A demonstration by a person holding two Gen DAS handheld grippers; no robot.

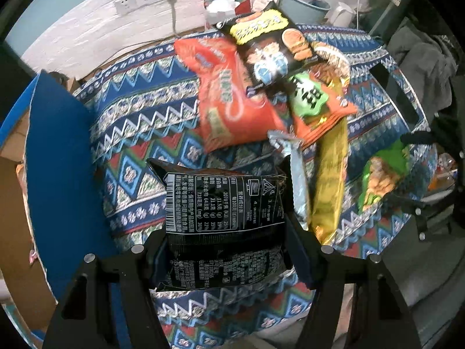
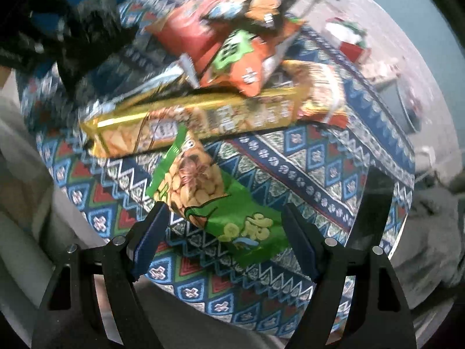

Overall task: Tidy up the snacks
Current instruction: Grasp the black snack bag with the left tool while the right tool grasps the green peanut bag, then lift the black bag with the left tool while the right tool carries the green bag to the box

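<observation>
Nearest in the left wrist view, the left gripper (image 1: 225, 258) is clamped on a black snack bag (image 1: 223, 221), its pads pressing the bag's two side edges near the lower end; the bag shows its printed back with barcode and nutrition table, its long axis running away from the camera along the fingers, top seam farthest out, and it appears lifted just off the patterned cloth (image 1: 139, 122) that covers the surface. To carry it well, I would keep the squeeze steady and the bag level, since it is puffed and could slip or crumple. In the right wrist view, the right gripper (image 2: 225, 232) stands wide, one finger on either side of the green peanut bag (image 2: 221, 203), the pads seemingly not yet pressing it. That bag lies flat on the cloth, its long axis slanting from upper left to lower right between the fingers, so rolling the wrist to meet its narrow sides squarely would probably give a surer grip. Just beyond it lies the long gold cracker pack (image 2: 191, 119), crosswise and slightly raised on the heap. Farther off, an orange bag with a green label (image 2: 244, 58) and a red bag (image 2: 186, 29) overlap in the pile, with a black-and-yellow bag (image 1: 267, 43) on top.
</observation>
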